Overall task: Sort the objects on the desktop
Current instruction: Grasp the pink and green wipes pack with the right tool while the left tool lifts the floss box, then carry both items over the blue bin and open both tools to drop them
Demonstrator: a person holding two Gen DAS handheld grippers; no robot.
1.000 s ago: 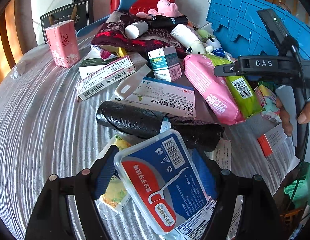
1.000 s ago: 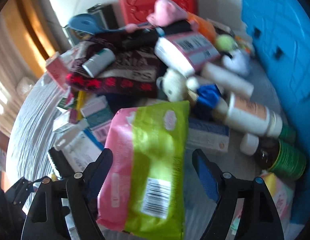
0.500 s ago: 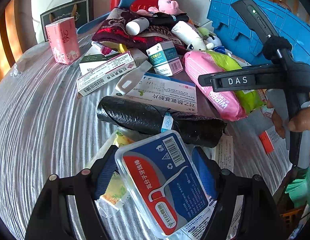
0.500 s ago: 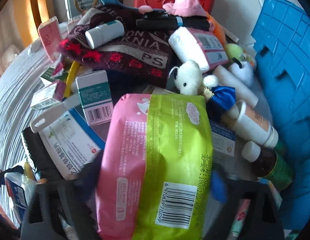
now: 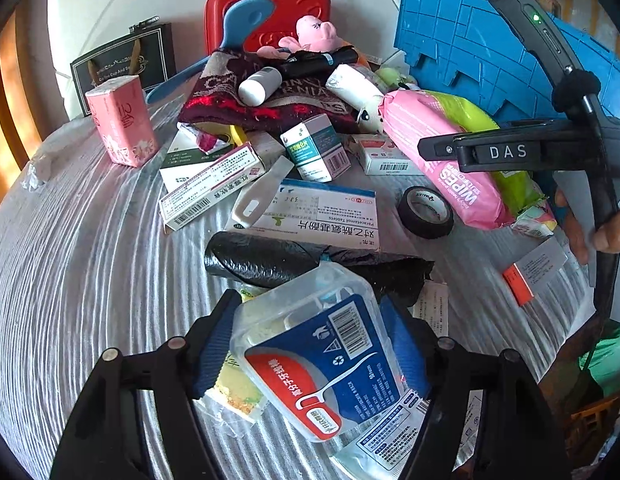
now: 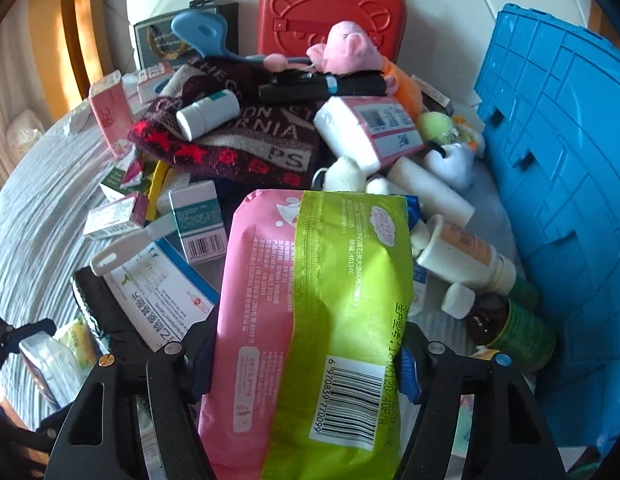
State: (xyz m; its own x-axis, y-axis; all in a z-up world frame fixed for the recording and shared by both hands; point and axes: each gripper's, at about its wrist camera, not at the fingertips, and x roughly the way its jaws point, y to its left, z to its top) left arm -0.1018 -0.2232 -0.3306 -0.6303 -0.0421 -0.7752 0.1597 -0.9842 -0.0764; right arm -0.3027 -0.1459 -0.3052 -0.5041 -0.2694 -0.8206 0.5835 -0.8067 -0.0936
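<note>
Between the two fingers of the left hand-held gripper (image 5: 310,344) sits a clear floss box (image 5: 321,364) with a blue and red label. Both blue pads (image 5: 212,344) press on its sides, so the box is pinched and tilted, with its far end up off the counter (image 5: 78,264). Under it lie a yellow snack packet (image 5: 238,392) and some papers. Just behind the box is a black roll of bags (image 5: 270,256), and behind that a flat white and blue pill box (image 5: 321,212). A roll of black tape (image 5: 425,212) lies beside the pill box.

Over on the right side, the right hand-held gripper (image 6: 306,364) is pinching a pink and green pack of wipes (image 6: 321,312). The fingers squeeze the soft pack from both sides. In the left view the pack looks lifted at the near end, above the tape.

Behind the wipes is a big pile. A dark red towel (image 6: 238,140) has a small white bottle (image 6: 208,114) lying on it. A pink toy pig (image 6: 349,54) sits near a red case (image 6: 329,20). A blue crate (image 6: 557,168) stands at the right. A pink tissue pack (image 5: 120,120) stands up at the left, apart from the pile. A brown bottle with a green label (image 6: 509,332) lies near the crate.
</note>
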